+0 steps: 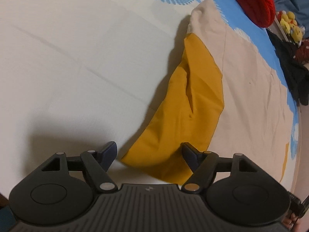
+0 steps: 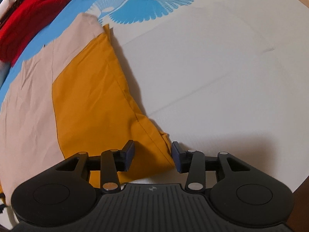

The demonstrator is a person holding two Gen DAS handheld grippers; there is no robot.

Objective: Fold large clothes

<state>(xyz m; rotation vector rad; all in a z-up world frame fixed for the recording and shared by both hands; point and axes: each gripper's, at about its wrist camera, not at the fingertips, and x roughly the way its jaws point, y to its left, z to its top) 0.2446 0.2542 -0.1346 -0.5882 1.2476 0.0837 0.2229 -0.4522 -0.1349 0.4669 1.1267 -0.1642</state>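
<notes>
The mustard-and-beige garment [image 1: 185,104] is being supported by a white bedsheet [image 1: 77,58] patterned blue beyond it. A red item [image 1: 256,2] is lying past the garment. The left gripper [image 1: 148,154] and right gripper [image 2: 152,154] are being held apart, gripping nothing.

Two grippers are seen, the left gripper [image 1: 149,155] and the right gripper [image 2: 152,154], each bearing two fingers with one blue pad apiece (four pads in all). One garment [image 2: 87,96] lies on one sheet [image 1: 67,58], and it shows two colour panels, one mustard and one beige. At the far edge lie one red item [image 1: 255,2] and one cluster of yellow toys [image 1: 290,24] (too small and blurred to count singly), while the sheet carries two blue feathered prints [image 2: 146,7] in the right wrist view.
</notes>
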